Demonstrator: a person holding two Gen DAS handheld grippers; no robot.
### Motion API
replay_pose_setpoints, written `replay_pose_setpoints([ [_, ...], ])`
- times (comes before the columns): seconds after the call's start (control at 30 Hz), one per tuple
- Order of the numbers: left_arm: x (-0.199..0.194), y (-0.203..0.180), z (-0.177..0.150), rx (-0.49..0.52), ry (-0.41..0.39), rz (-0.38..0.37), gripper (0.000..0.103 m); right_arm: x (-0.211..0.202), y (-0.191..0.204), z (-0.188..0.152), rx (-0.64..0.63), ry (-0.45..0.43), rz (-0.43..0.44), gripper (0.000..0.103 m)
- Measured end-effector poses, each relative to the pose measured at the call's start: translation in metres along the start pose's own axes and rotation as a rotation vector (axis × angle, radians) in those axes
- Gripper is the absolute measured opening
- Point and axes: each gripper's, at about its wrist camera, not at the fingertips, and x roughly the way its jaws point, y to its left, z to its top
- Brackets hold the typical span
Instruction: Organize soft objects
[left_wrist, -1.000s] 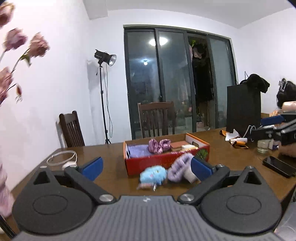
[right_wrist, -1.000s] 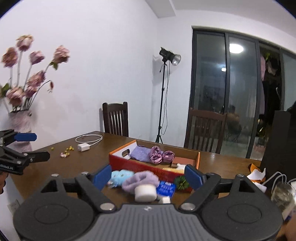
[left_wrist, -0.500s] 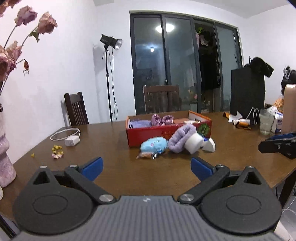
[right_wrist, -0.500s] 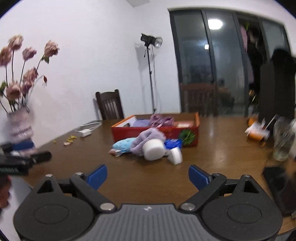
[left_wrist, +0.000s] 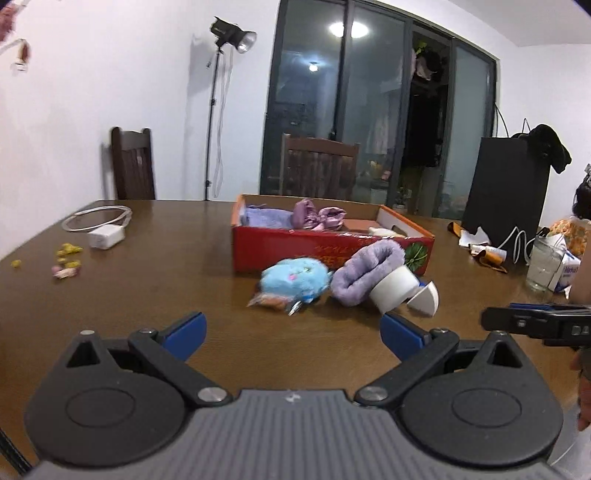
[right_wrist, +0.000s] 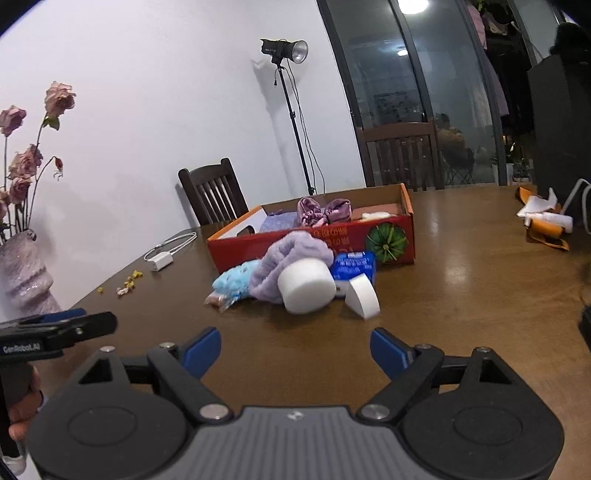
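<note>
Nearest: left claw (left_wrist: 291, 334) hovering low over the brown bench (left_wrist: 166, 280), blue pads spread wide, gripping nothing. Right claw (right_wrist: 295, 349) likewise hanging above the bench edge, pads wide apart and empty; also showing from the side at the right border of the left view (left_wrist: 535, 325).

Just beyond, lying in a loose heap on the bench: blue plush toy (left_wrist: 293, 277) on the left, touching a purple fuzzy band (left_wrist: 365, 271); white foam cylinder (right_wrist: 306, 285) leaning against that band; white foam wedge (right_wrist: 362, 296) just beside the cylinder; blue packet (right_wrist: 354, 264) tucked behind, against the box front.

Behind the heap: red cardboard box (left_wrist: 295, 249), open on top, holding a lilac cloth (left_wrist: 264, 218), a shiny purple scrunchie (left_wrist: 317, 218) and a pale item, too small to identify.

Off to the left: white charger with coiled cable (left_wrist: 105, 230), small yellow and pink bits (left_wrist: 64, 260), vase of pink roses (right_wrist: 22, 273) at the bench corner.

To the right: drinking glass (left_wrist: 545, 264), orange-and-white wrappers (right_wrist: 545, 221).

Farthest: two dark wooden chairs (left_wrist: 317, 170), studio light on a stand (right_wrist: 284, 50), glass sliding doors (left_wrist: 369, 110).
</note>
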Motion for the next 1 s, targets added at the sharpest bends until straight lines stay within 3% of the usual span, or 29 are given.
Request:
replay_pose_setpoints([
  [0.23,0.068,-0.001,0.025,-0.097,0.050,-0.091,0.094,0.064,-0.004,0.049,-0.017,-0.041,0.012,0.076],
  [0.33,0.089,0.002,0.028,-0.148,0.100,-0.075,0.091,0.100,0.003,0.068,-0.080,-0.041,-0.031,0.066],
  [0.43,0.088,0.009,0.026,-0.193,0.095,-0.080,0.091,0.140,0.004,0.076,-0.119,0.028,-0.052,0.039],
  [0.5,0.082,0.014,0.024,-0.189,0.093,-0.064,0.091,0.158,0.001,0.078,-0.095,0.065,-0.027,0.014],
  [0.53,0.078,0.016,0.023,-0.183,0.089,-0.050,0.091,0.160,0.002,0.078,-0.096,0.068,-0.014,0.014],
  [0.7,0.040,0.034,0.017,-0.229,0.053,0.013,0.091,0.109,0.037,0.069,-0.191,-0.025,0.146,0.008],
  [0.8,0.020,0.037,0.004,-0.273,0.050,0.012,0.091,0.070,0.050,0.041,-0.218,-0.044,0.215,0.008],
  [1.0,0.024,0.008,-0.028,-0.223,0.154,-0.057,0.090,0.042,0.041,-0.028,-0.206,0.091,0.137,0.010],
])
